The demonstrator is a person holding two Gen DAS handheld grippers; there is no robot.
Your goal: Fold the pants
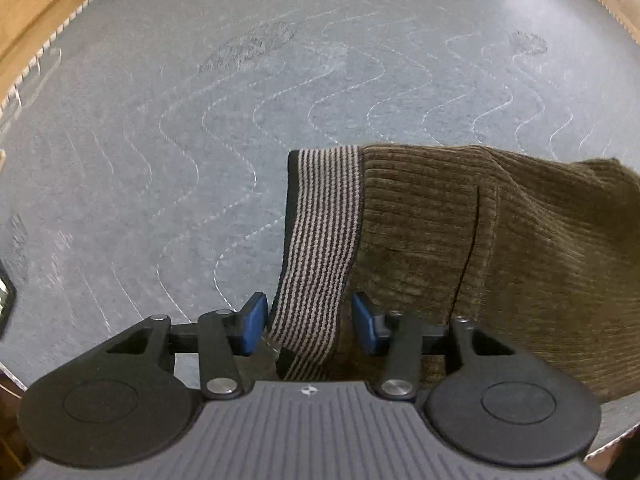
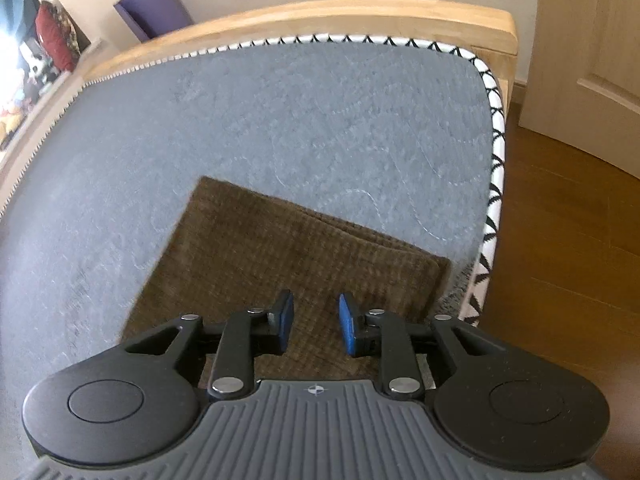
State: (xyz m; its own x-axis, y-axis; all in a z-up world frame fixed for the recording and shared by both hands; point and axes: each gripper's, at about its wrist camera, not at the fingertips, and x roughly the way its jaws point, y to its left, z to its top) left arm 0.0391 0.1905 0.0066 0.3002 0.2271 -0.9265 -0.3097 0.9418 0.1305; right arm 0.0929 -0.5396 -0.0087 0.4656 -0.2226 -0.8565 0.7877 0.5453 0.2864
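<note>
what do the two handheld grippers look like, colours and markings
Both match: the left gripper and right gripper have blue-padded fingers on black linkage arms with silver pivot pins, round black discs either side, and a ribbed grey body bearing a small crosshair mark.

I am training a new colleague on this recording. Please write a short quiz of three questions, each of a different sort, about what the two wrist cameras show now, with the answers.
1. True or false: the left gripper has its fingers pressed shut on the striped waistband.
2. Multiple choice: what do the brown pants lie on? A) a wooden floor B) a grey quilted mattress C) a purple box
3. Fill in: under the right gripper, the pants look ____ into layers.

Key:
1. False. The waistband lies between the open fingers, which stand apart from it.
2. B
3. folded
</note>
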